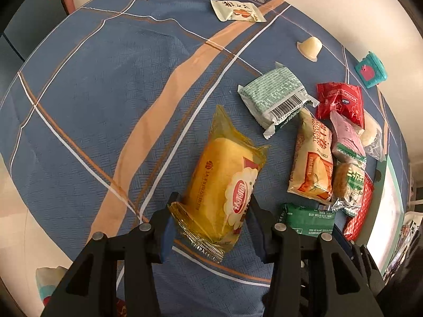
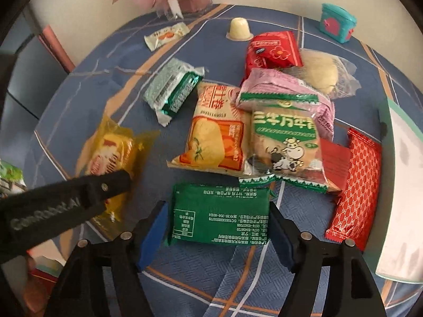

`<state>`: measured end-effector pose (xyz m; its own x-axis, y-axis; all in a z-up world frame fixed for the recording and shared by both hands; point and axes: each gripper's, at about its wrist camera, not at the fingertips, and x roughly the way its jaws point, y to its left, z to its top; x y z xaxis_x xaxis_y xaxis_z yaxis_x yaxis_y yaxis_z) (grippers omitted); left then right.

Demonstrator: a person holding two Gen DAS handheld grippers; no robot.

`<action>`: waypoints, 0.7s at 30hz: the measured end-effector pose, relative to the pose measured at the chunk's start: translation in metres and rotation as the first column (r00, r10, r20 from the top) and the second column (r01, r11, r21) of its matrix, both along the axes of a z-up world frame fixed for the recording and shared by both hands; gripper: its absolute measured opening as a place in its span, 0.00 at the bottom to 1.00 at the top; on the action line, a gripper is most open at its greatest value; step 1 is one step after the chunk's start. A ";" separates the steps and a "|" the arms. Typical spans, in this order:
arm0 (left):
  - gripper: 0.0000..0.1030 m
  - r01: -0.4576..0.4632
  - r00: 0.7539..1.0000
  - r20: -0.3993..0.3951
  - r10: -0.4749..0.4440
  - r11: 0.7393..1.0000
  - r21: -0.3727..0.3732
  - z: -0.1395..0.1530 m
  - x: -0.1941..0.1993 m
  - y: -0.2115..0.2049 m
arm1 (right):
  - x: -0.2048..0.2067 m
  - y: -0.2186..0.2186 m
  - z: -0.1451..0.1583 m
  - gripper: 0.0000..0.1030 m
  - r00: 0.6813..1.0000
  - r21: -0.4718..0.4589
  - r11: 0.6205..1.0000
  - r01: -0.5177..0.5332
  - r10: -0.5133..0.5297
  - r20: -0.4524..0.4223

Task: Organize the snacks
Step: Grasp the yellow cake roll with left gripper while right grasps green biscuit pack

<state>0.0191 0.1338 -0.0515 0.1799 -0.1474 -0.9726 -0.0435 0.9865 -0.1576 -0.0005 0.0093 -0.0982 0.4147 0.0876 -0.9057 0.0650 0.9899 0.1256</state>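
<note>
Left gripper (image 1: 210,218) was clamped on the near end of the yellow cake packet (image 1: 224,179), fingers (image 1: 166,233) pressing both sides of the wrapper; the packet sat left of the snack pile, over the blue tablecloth (image 1: 105,92) on the tabletop. Right gripper (image 2: 218,233) stood spread around the green packet (image 2: 219,212), which lay flat on the cloth between the fingers (image 2: 152,239). A gap showed on the left side; contact on the right I couldn't tell.

Pile just beyond the green packet: orange-and-cream Swiss roll bag (image 2: 214,137), cow-print biscuit packet (image 2: 285,142), pink packet (image 2: 277,84), red flower-print packet (image 2: 275,50), clear bag with a pale bun (image 2: 322,74) and red patterned packet (image 2: 357,192). Mint brick-pattern packet (image 2: 171,92) lay just left of the pile. Well apart at the far edge: pale jelly cup (image 2: 239,29), small cream sachet (image 2: 166,35) and teal toy box (image 2: 337,22).
</note>
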 end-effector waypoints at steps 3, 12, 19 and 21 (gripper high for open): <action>0.48 0.002 1.000 0.001 -0.002 1.000 0.007 -0.001 0.001 -0.002 | 0.003 0.005 -0.004 0.73 1.000 -0.023 0.999 -0.022 0.022 -0.009; 0.48 -0.006 1.000 -0.001 0.006 1.000 0.019 -0.002 0.006 -0.010 | -0.001 -0.014 -0.004 0.65 0.998 0.030 0.998 0.058 -0.057 -0.033; 0.48 -0.012 1.000 0.003 0.012 1.000 0.024 -0.004 0.006 -0.018 | -0.022 -0.034 0.000 0.64 0.996 0.075 0.994 0.075 -0.072 -0.045; 0.48 -0.014 1.000 0.010 0.014 1.000 0.020 -0.001 0.004 -0.019 | -0.031 -0.044 0.005 0.64 0.996 0.091 0.993 0.081 -0.078 -0.041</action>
